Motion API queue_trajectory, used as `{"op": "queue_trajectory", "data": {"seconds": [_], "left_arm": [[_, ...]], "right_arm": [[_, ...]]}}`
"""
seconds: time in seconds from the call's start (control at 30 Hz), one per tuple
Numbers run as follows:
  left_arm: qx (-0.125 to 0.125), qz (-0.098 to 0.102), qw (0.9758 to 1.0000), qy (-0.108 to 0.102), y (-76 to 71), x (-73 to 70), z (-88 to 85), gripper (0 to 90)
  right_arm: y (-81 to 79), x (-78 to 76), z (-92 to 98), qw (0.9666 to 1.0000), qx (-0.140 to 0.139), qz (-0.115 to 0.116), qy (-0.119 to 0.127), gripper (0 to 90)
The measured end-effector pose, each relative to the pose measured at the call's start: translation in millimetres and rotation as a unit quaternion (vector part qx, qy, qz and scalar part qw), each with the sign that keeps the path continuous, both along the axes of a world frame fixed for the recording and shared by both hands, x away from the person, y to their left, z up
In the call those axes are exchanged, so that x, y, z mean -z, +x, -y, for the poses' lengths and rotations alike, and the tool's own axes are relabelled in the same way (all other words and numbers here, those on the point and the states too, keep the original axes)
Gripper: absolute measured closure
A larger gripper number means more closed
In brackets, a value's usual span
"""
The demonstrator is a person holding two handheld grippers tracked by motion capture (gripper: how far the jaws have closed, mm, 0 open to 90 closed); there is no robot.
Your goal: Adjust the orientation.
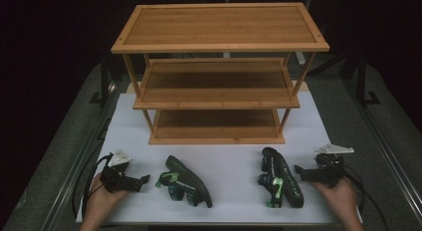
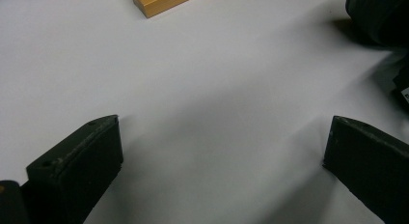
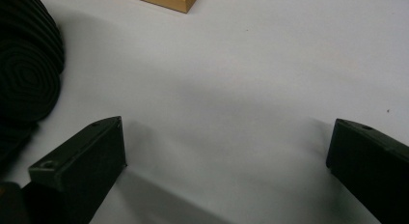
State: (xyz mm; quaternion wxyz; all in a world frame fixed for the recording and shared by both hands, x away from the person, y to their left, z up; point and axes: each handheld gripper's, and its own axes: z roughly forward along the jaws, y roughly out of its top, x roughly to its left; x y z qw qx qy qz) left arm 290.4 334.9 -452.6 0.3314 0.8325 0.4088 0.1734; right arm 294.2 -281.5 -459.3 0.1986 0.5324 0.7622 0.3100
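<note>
Near the worktop's front edge, both shoes (image 1: pixel 186 181) (image 1: pixel 279 177) look light and stiff-soled; my spread grippers (image 1: pixel 142 181) (image 1: pixel 300 172) should pinch their collars.

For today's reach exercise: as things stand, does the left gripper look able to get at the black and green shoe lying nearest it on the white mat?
Probably yes. The left gripper rests with jaws open beside the left shoe, with bare white mat between them and nothing in the way.
</note>
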Motion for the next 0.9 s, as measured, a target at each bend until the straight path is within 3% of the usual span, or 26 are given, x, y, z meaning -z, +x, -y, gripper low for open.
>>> {"op": "queue_trajectory", "data": {"seconds": [0.17,0.23,0.3,0.43,0.47,0.5,0.53,0.6,0.73,0.9], "left_arm": [[0.004,0.008,0.9999,-0.007,-1.9,-1.1,-0.8,2.2],[0.012,0.017,0.9997,-0.016,-4.7,-2.6,-2.2,15.0],[0.017,0.012,0.9996,-0.017,-7.5,-5.8,-3.1,24.5],[0.017,0.008,0.9990,-0.040,-12.5,-12.9,-5.8,54.4],[0.019,0.010,0.9986,-0.049,-15.3,-17.5,-6.7,54.4],[0.021,0.011,0.9980,-0.059,-18.1,-22.7,-6.7,61.9],[0.032,0.012,0.9973,-0.065,-21.7,-29.3,-6.6,79.7],[0.037,0.015,0.9964,-0.075,-26.1,-37.4,-5.3,90.0],[0.054,0.014,0.9942,-0.092,-31.6,-49.7,1.5,90.0],[0.082,0.012,0.9925,-0.090,-33.7,-59.9,13.5,90.0]], "right_arm": [[0.0,0.0,0.0,1.0000,0.000,0.000,0.000,0.0],[0.2,-0.2,0.0,1.0000,0.000,-0.001,0.000,0.0],[0.4,-0.1,0.1,1.0000,0.000,0.000,0.000,0.0],[0.1,0.0,0.0,1.0000,0.000,0.000,0.000,0.0],[0.1,0.0,0.0,1.0000,0.000,0.000,0.000,0.0],[0.2,-0.1,0.0,1.0000,0.000,-0.001,0.000,0.0],[0.3,-0.1,0.0,1.0000,0.000,-0.001,0.000,0.0],[0.2,-0.1,-0.1,1.0000,0.000,-0.001,0.000,0.0],[0.2,-0.1,-0.1,1.0000,0.000,-0.001,0.000,0.0],[0.3,-0.1,0.0,1.0000,0.000,-0.001,0.000,0.0]]}}
